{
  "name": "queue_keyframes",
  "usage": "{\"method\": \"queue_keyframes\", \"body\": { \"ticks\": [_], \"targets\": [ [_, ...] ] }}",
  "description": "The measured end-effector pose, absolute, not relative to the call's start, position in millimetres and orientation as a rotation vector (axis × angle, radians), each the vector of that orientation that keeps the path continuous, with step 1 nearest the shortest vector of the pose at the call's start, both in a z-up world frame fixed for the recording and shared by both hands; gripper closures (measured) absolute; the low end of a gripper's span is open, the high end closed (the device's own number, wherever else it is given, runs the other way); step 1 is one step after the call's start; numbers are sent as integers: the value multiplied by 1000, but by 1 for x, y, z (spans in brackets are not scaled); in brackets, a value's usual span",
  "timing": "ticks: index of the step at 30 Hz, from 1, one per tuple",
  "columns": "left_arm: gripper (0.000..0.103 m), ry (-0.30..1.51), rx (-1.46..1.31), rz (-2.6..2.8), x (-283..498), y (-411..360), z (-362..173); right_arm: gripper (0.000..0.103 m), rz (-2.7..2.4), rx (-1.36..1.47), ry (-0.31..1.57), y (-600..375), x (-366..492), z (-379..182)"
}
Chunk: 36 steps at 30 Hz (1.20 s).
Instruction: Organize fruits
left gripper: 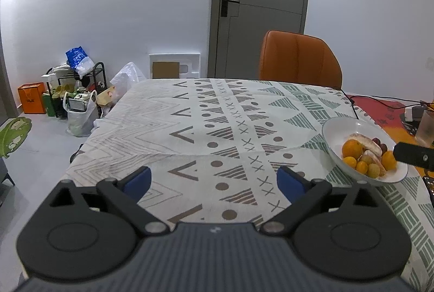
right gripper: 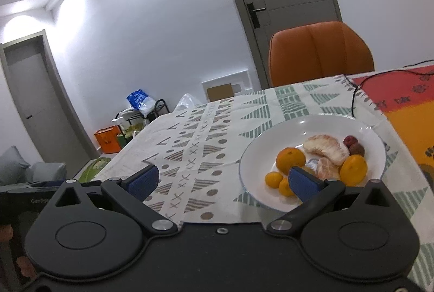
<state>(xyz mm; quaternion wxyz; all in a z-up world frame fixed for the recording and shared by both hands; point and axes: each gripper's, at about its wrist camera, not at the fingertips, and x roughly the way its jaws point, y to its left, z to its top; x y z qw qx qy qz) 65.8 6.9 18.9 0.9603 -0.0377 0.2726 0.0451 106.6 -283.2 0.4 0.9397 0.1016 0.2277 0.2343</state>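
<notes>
A white bowl [right gripper: 271, 153] sits on the patterned tablecloth [left gripper: 190, 129]. It holds oranges [right gripper: 290, 159], small kumquats [right gripper: 273, 179], peeled citrus segments [right gripper: 325, 146] and dark red fruits [right gripper: 350, 141]. The bowl also shows in the left wrist view [left gripper: 341, 129] at the right. My right gripper [right gripper: 226, 182] is open and empty, its right finger over the bowl's near rim. My left gripper [left gripper: 214, 183] is open and empty above the cloth, left of the bowl. Part of the right gripper [left gripper: 412, 155] shows in the left wrist view beside the bowl.
An orange chair [left gripper: 298, 58] stands at the table's far edge. A red and orange cloth [right gripper: 401, 99] with a black cable [right gripper: 355, 91] lies right of the bowl. A glass [left gripper: 427, 126] stands at far right. Bags and a rack [left gripper: 76, 91] crowd the floor at left.
</notes>
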Motion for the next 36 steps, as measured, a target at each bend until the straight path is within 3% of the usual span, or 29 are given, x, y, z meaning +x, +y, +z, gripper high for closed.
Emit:
{"method": "queue_keyframes", "body": {
  "ticks": [36],
  "targets": [
    [5, 625, -83, 89, 53, 4, 1, 0, 391, 136, 514, -279, 83, -19]
  ]
}}
